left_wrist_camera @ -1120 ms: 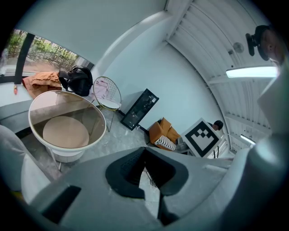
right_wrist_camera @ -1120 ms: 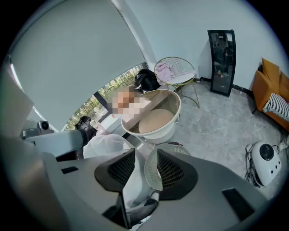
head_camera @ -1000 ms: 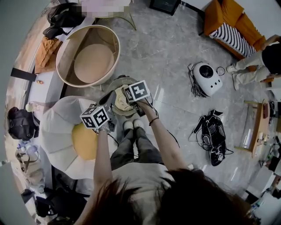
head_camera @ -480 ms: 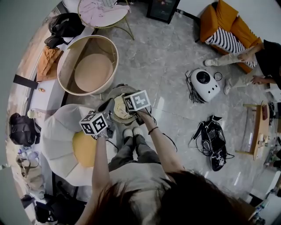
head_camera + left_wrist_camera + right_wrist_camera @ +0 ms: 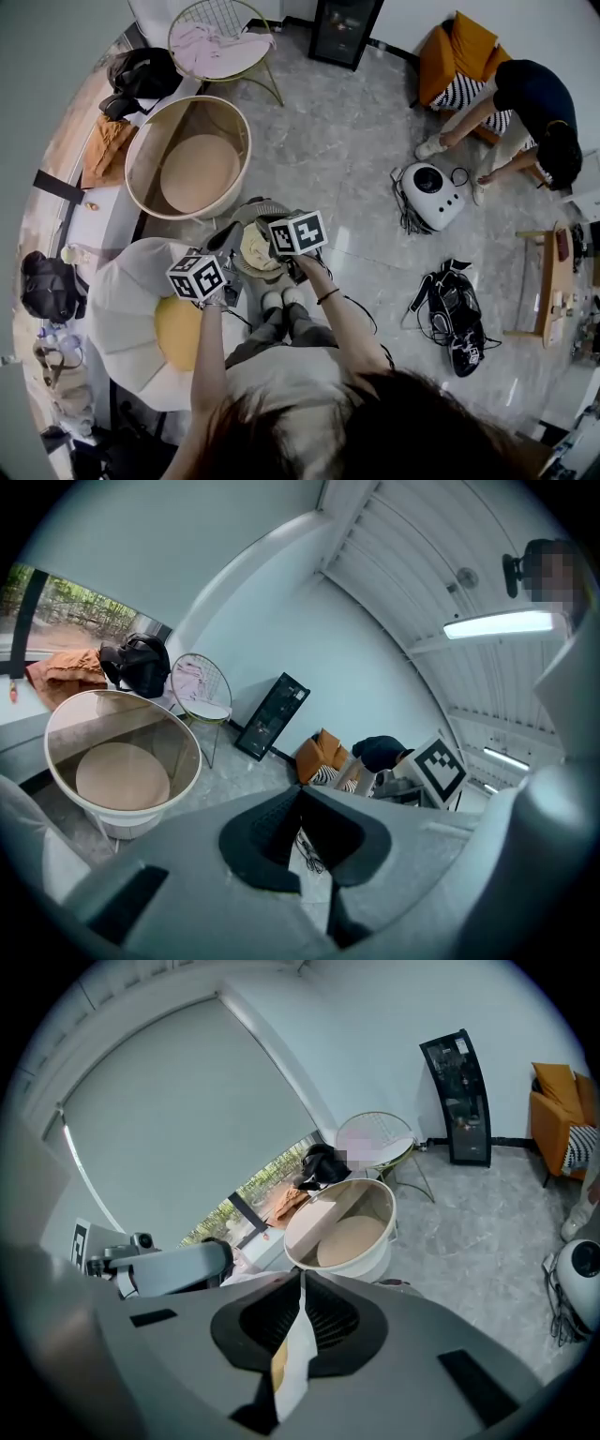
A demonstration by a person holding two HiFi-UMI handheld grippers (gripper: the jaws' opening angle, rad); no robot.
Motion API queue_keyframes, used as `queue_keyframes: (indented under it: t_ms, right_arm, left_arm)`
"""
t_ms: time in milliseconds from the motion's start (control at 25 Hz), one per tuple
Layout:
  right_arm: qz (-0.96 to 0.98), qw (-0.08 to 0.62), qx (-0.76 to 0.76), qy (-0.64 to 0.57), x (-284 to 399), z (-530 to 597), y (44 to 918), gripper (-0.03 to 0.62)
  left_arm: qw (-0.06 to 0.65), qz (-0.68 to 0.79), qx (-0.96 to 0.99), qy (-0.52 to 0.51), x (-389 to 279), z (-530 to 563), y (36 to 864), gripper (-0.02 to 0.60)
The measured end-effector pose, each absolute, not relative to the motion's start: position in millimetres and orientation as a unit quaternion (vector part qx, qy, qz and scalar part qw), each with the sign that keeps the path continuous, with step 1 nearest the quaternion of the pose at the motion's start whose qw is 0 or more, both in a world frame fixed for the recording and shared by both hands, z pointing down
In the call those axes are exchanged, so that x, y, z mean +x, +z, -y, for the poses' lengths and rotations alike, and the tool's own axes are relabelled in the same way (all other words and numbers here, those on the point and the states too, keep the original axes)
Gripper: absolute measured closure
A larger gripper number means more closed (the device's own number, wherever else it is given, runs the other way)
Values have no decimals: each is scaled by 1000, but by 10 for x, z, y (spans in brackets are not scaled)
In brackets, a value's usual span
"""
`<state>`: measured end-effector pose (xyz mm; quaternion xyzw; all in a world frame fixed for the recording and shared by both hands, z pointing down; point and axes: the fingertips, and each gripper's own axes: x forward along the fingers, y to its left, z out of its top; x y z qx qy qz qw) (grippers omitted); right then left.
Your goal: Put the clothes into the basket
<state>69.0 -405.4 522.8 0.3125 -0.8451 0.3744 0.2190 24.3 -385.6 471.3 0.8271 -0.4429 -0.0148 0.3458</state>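
Observation:
The big round beige basket stands on the floor at the upper left, with nothing in it. A cream and yellow garment lies bunched on a low round stand in front of my feet. My right gripper is over it; its jaws have just been closing, and in the right gripper view a strip of the garment is pinched in the right gripper. My left gripper hangs beside the garment. In the left gripper view the left gripper has its pads meeting, with nothing between them. The basket is ahead of both.
A white petal-shaped chair with a yellow cushion is at my left. A wire chair with pink cloth, orange clothes and a black bag lie beyond the basket. A white carrier, black backpack and a person are to the right.
Both grippers have risen a little above the stand, the right one with the cream garment. The person at the right has moved over to the orange sofa.

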Motion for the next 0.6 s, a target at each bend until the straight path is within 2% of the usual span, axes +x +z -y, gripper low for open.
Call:
queue_keyframes:
  t_ms: [600]
  right_arm:
    - [894,139,285,317,684,3957,4516,580]
  left_arm:
    - [290,428,856,-2,405,3705,4429,571]
